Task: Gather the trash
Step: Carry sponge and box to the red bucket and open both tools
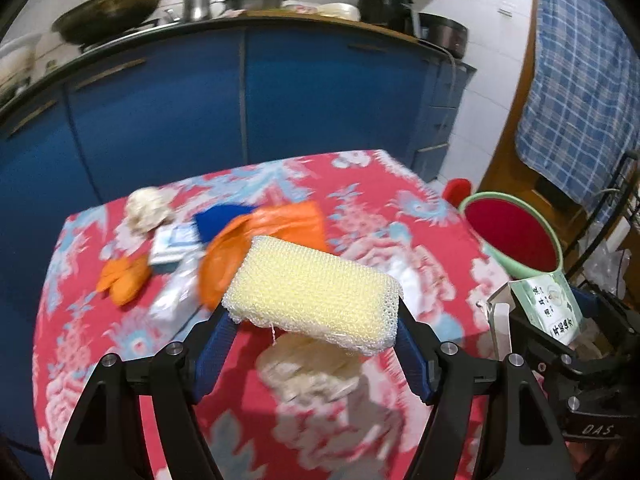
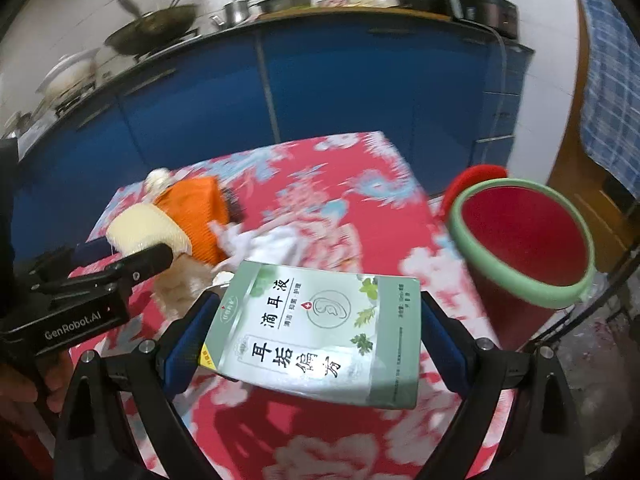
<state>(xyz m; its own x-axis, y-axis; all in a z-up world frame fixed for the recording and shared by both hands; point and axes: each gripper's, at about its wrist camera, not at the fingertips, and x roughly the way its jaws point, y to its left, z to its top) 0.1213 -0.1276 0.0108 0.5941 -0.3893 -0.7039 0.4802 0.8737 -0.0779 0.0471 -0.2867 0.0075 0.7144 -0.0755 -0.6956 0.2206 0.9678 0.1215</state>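
Aloft, left gripper clamps the sponge, right gripper the green box (table seemingly below).

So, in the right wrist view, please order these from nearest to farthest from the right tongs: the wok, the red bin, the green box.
1. green box: clamped in the right tongs.
2. red bin: to the right, beside the table.
3. wok: far back on the counter, upper left.
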